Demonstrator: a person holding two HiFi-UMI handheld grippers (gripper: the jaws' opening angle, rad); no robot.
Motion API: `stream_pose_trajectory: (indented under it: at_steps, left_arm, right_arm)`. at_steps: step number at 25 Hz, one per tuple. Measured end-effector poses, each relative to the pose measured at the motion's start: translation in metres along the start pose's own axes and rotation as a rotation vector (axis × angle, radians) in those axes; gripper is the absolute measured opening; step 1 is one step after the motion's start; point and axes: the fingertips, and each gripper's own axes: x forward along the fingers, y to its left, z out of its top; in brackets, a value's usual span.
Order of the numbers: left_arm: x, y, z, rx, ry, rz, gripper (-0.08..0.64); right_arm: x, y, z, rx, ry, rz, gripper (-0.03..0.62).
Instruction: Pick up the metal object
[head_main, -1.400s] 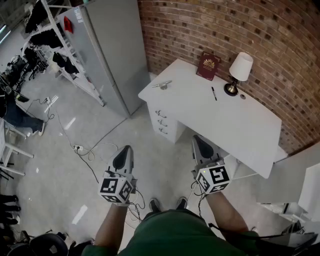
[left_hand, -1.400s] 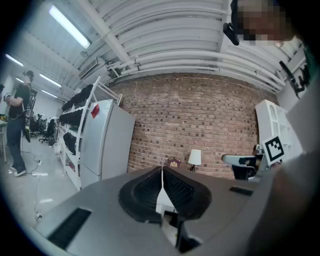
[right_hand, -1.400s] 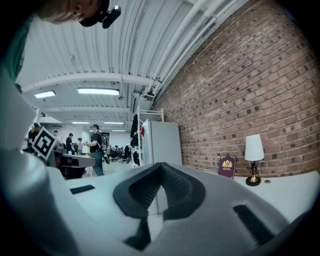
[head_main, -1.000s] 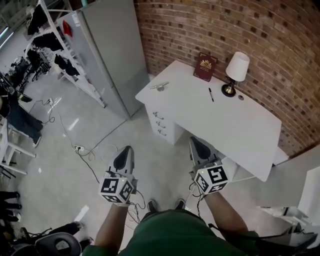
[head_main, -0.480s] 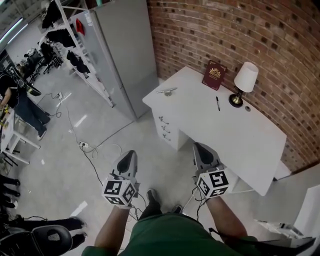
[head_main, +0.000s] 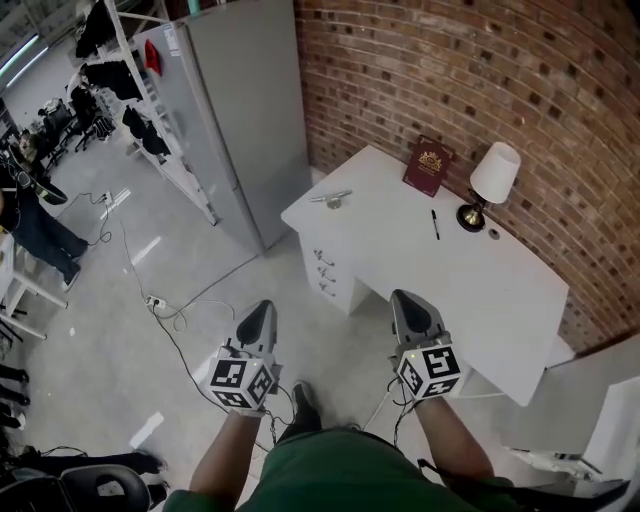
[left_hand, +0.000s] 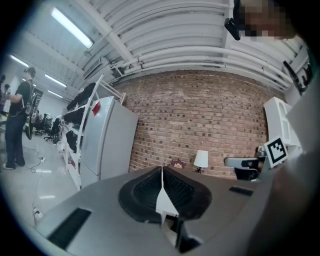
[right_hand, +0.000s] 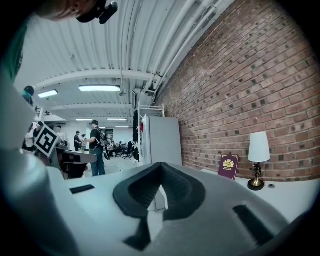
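Observation:
The metal object (head_main: 331, 198), a small silver cleat-like piece, lies near the left corner of the white desk (head_main: 400, 270) against the brick wall. Both grippers hang over the floor, well short of the desk. My left gripper (head_main: 261, 306) is shut and holds nothing; in its own view the black pads (left_hand: 150, 192) meet in one line. My right gripper (head_main: 406, 297) points at the desk's front edge, its pads (right_hand: 172, 192) pressed together with nothing between them. Neither gripper view shows the metal object.
On the desk stand a maroon book (head_main: 428, 166) and a small lamp (head_main: 487, 185), with a pen (head_main: 436, 224) lying between. A tall grey cabinet (head_main: 240, 100) stands left of the desk. Cables (head_main: 170, 310) trail over the floor, and clothes racks (head_main: 120, 90) line the far left.
The person has stepped forward and the view has shifted a little. The desk sits slightly lower in the head view. Both grippers stay shut in front of the body.

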Motion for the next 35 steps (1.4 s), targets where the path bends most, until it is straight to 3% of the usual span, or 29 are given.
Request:
stream_pose_trajectory:
  at_steps: [17,25,30,35]
  left_arm:
    - [0.099,0.163,0.024,-0.056,-0.004,-0.055,0.012]
    - [0.125,0.207,0.017,-0.095,0.009,-0.031,0.012]
    - [0.155,0.214,0.009,-0.105,0.023,-0.019,0.012]
    - [0.188,0.227,0.005,-0.100,0.041,0.044,0.012]
  right_arm:
    - [0.153,0.021,0.006,0.013,0.026,-0.122,0.003]
    - [0.198,0.032,-0.005,-0.014,0.069,-0.103,0.003]
    - [0.234,0.014,-0.019,-0.013,0.093,-0.077,0.003]
    - [0.292,-0.015,-0.044,-0.049,0.137,-0.021,0.003]
